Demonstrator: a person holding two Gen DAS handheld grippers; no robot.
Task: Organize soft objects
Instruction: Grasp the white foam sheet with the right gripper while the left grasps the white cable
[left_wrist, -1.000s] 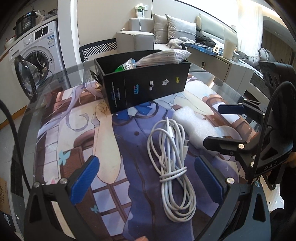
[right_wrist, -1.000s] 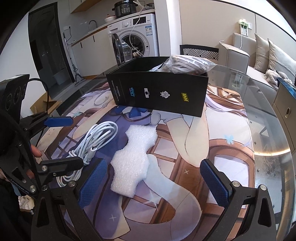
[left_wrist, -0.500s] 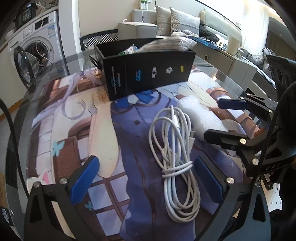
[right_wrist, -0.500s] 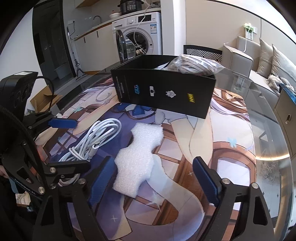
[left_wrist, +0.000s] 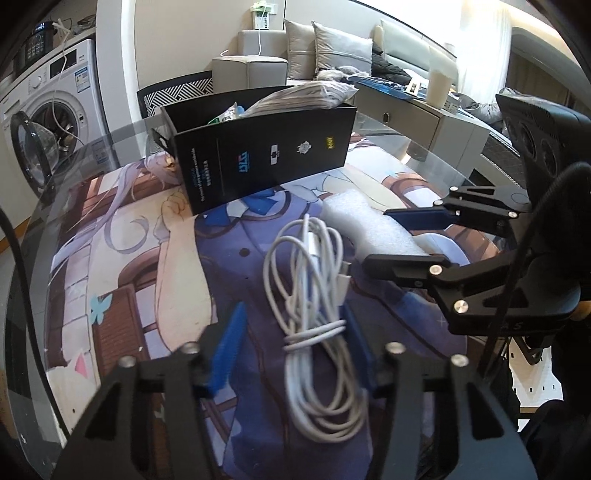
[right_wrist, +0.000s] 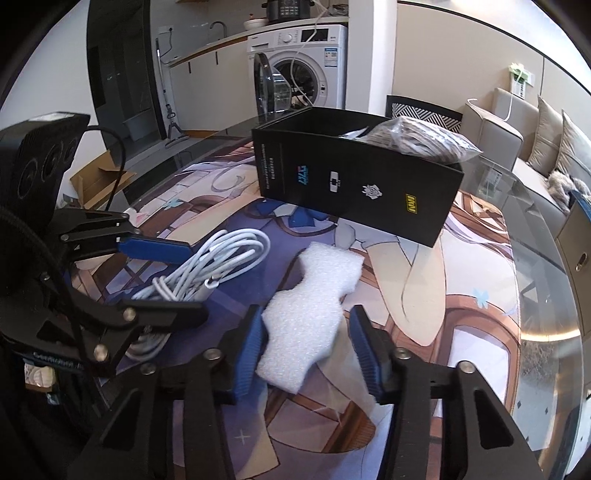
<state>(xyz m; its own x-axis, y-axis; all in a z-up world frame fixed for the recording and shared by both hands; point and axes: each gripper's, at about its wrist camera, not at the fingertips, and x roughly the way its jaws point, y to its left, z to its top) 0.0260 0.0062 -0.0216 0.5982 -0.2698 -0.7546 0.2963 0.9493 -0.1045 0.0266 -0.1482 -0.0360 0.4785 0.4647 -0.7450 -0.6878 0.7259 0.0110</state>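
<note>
1. Cable (left_wrist: 317, 306), white and coiled, lies on the worktop between the left gripper's (left_wrist: 291, 343) narrowed fingers; whether they touch it I cannot tell.
2. Foam piece (right_wrist: 314, 314) lies just right of the cable, between the right gripper's (right_wrist: 306, 347) narrowed fingers, contact unclear.
3. Black box (right_wrist: 354, 188) stands at the far side, a plastic bag (right_wrist: 421, 144) bulging over its rim.
4. An illustrated mat (left_wrist: 122, 266) covers the round glass worktop (right_wrist: 576, 354).
5. Far off stand a washing machine (right_wrist: 310, 70) and a sofa (left_wrist: 325, 51).
</note>
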